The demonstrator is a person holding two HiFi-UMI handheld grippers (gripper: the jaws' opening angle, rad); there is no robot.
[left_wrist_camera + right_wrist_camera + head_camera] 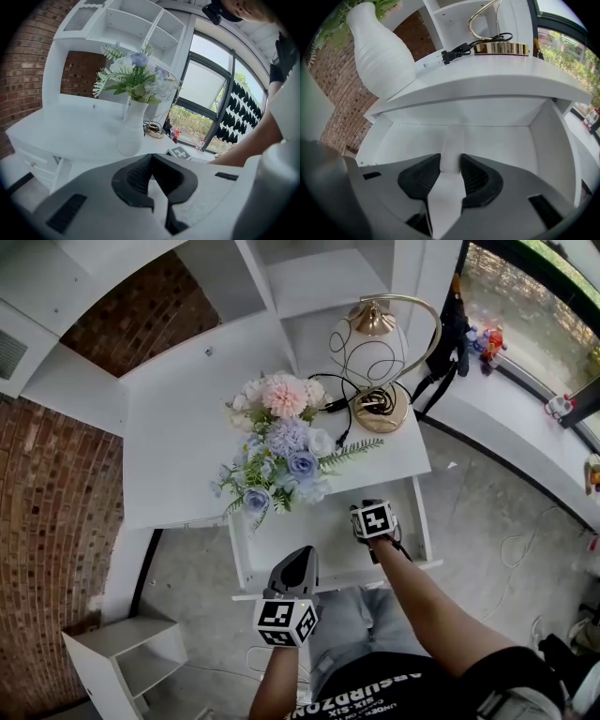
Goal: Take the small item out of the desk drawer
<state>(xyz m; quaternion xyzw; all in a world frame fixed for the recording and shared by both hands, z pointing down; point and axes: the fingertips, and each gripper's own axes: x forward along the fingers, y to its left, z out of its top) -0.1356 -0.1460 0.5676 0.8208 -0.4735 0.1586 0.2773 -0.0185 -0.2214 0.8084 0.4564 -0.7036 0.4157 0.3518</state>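
Note:
The white desk's drawer [281,542] stands pulled out under the desk top [178,427]. My right gripper [451,161] reaches into it, with its marker cube [374,519] over the drawer's right part. Its dark pads [474,176] press on a small, slim white item [451,145] that sticks out ahead of them above the drawer floor [501,140]. My left gripper [298,563] hangs just outside the drawer's front edge. In its own view the left gripper [151,157] is shut, tips together, with nothing between them.
A white vase of pastel flowers [281,451] stands near the desk's front edge, right above the drawer; the vase [382,51] looms at upper left. A gold lamp [380,362] and black cable [457,52] sit behind. A low white shelf unit [131,652] stands on the floor at left.

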